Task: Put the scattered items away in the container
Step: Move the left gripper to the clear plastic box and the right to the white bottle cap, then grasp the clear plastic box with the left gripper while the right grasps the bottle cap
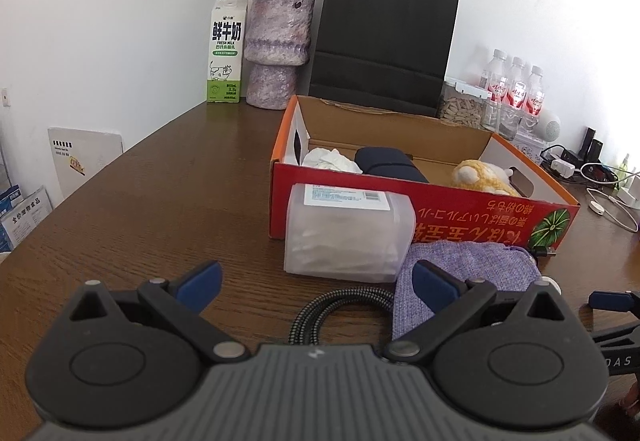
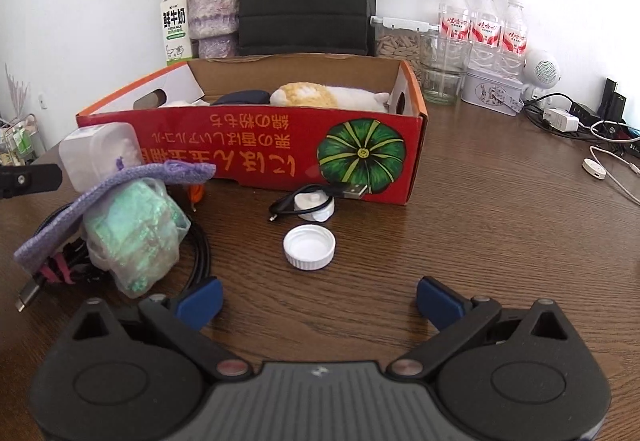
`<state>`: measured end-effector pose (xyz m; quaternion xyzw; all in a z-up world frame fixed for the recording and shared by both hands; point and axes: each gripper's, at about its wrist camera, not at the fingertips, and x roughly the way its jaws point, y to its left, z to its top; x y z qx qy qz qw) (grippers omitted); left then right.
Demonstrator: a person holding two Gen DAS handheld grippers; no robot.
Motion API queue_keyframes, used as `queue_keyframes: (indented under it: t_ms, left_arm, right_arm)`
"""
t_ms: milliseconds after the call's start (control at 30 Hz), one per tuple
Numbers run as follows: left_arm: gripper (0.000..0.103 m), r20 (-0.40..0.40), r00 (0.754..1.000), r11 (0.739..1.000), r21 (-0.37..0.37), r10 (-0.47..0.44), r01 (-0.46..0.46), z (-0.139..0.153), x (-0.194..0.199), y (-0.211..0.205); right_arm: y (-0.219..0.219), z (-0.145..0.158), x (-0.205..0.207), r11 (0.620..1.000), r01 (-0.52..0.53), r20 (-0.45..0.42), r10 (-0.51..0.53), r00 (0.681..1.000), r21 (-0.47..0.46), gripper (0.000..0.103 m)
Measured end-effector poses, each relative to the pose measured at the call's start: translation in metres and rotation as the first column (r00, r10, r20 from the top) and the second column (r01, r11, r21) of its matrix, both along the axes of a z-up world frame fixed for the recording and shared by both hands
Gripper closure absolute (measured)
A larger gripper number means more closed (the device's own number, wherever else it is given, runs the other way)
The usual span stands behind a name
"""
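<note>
left gripper [image 1: 316,287]: jaws apart, empty, hovered over the braided cable [image 1: 340,309] in front of the red box [image 2: 256,157].
right gripper [image 2: 318,295]: jaws apart, empty, just short of the white cap [image 2: 309,247].
risk: cap was low and round, likely to skid out of a pinch.
risk: USB lead [image 2: 320,197] lay against the box front, could snag.
box: plush toy [image 2: 320,95] already inside.
</note>
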<state>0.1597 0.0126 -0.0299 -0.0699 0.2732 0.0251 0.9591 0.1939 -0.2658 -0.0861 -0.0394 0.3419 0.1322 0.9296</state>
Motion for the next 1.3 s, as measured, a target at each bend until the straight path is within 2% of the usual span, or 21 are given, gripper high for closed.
queue_keyframes:
  t_ms: [400, 633, 1033, 1233, 1300]
  left_arm:
    - [0.0, -0.03, 1.0, 1.0, -0.014, -0.004, 0.003, -0.01, 0.004, 0.0]
    - [0.0, -0.038, 0.999, 1.0, 0.005, -0.015, 0.016, -0.011, 0.009, -0.003]
    - [0.0, -0.042, 0.998, 0.999, 0.021, -0.045, 0.045, -0.005, 0.037, -0.014]
    - [0.0, -0.035, 0.999, 0.999, 0.035, -0.019, 0.02, -0.007, 0.059, -0.017]
    - [0.0, -0.035, 0.999, 0.999, 0.034, -0.014, 0.015, -0.01, 0.064, -0.016]
  right_arm:
    - [-0.003, 0.001, -0.002, 1.0, 0.009, -0.001, -0.009, 1.0, 0.003, 0.0]
    - [-0.003, 0.002, -0.002, 1.0, 0.01, 0.0, -0.01, 1.0, 0.002, 0.0]
    - [-0.005, 0.003, 0.012, 1.0, 0.022, 0.003, -0.022, 1.0, -0.001, 0.0]
    - [-0.007, 0.004, 0.021, 0.999, 0.034, 0.02, -0.034, 0.999, 0.01, 0.017]
    - [-0.006, 0.005, 0.021, 1.0, 0.018, 0.028, -0.018, 0.999, 0.013, 0.034]
